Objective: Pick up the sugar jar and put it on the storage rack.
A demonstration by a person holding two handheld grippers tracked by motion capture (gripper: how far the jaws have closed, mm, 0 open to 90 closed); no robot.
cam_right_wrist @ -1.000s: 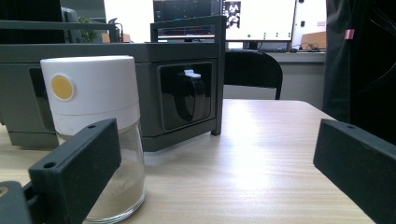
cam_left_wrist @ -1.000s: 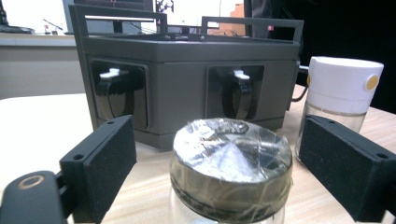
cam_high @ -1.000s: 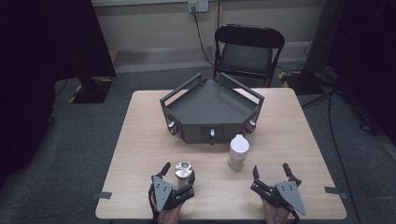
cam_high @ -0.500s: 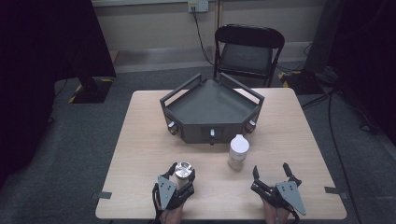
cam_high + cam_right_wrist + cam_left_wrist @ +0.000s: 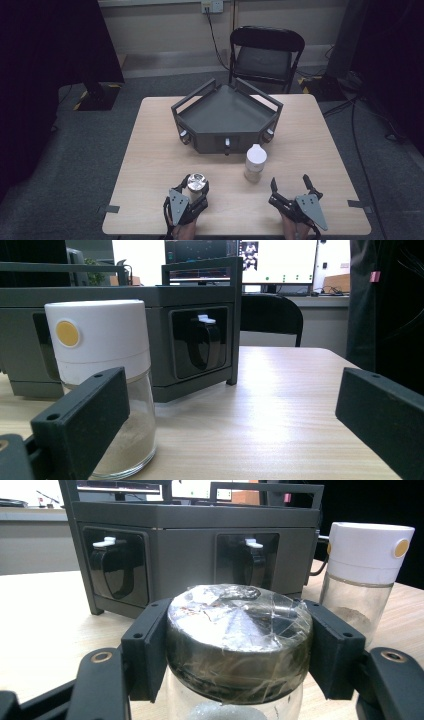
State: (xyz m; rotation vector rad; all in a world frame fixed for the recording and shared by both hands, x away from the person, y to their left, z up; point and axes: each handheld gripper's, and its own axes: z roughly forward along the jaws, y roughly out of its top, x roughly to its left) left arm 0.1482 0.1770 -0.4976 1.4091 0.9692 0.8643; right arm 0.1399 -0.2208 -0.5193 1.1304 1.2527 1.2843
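Note:
A glass jar with a foil-wrapped silver lid [image 5: 196,182] [image 5: 239,635] stands near the table's front edge, left of centre. My left gripper [image 5: 195,186] [image 5: 239,650] is shut on it, both pads pressing the sides of the lid; its jaws have just been closing onto the jar. A second glass jar with a white cap and a yellow dot [image 5: 255,162] [image 5: 102,390] [image 5: 367,575] holds pale powder and stands a little ahead of my right gripper [image 5: 290,184] [image 5: 225,415]. That gripper rests open with nothing between its jaws; the white-capped jar is in front of its left jaw.
A dark grey angular tray with raised rails and knobs on its front faces [image 5: 227,117] [image 5: 195,555] [image 5: 200,330] sits at the table's middle. A black folding chair [image 5: 265,55] stands behind the table. Bare wood lies to the right of the white-capped jar.
My left gripper's jaws have come together around the foil-lidded jar, which stood between open jaws a second ago. The right gripper and the white-capped jar have not moved.

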